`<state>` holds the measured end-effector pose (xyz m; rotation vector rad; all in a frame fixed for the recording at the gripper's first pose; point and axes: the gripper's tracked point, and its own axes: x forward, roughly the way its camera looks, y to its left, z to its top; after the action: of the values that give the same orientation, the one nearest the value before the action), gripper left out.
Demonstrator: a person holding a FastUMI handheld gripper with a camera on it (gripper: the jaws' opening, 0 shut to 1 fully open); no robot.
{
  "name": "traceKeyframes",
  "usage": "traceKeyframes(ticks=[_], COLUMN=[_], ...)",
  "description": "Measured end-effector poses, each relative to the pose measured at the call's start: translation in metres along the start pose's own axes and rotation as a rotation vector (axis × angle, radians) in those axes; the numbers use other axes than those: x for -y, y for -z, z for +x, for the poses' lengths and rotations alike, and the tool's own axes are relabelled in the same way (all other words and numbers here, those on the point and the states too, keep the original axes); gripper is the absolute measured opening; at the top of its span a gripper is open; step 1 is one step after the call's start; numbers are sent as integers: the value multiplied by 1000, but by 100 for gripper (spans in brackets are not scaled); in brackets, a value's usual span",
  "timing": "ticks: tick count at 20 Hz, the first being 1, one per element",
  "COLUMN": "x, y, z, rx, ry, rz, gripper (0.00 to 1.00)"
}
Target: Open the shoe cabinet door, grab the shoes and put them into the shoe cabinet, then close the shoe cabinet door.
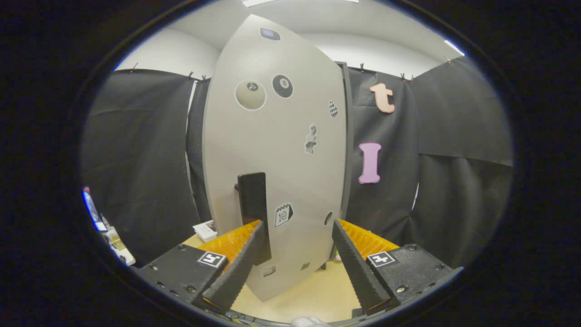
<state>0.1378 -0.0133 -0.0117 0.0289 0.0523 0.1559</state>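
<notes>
Grey shoe cabinet door (290, 150) just ahead; gripper (297, 223) jaws spread, black handle (253, 204) by left finger.

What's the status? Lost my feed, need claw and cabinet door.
Claw open, holding nothing. Grey sticker-covered shoe cabinet door just ahead; its black upright handle by one finger, not gripped. Nothing in the way.
</notes>
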Motion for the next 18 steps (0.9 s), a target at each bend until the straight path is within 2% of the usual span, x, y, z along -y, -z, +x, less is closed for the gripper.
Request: traceKeyframes(ticks=[5, 12, 18], x=[-19, -20, -17], y=[-10, -10, -30], z=[-8, -28, -63], rx=[33, 26, 59], ry=[31, 83, 133], rz=[-18, 0, -5], gripper=[100, 100, 100])
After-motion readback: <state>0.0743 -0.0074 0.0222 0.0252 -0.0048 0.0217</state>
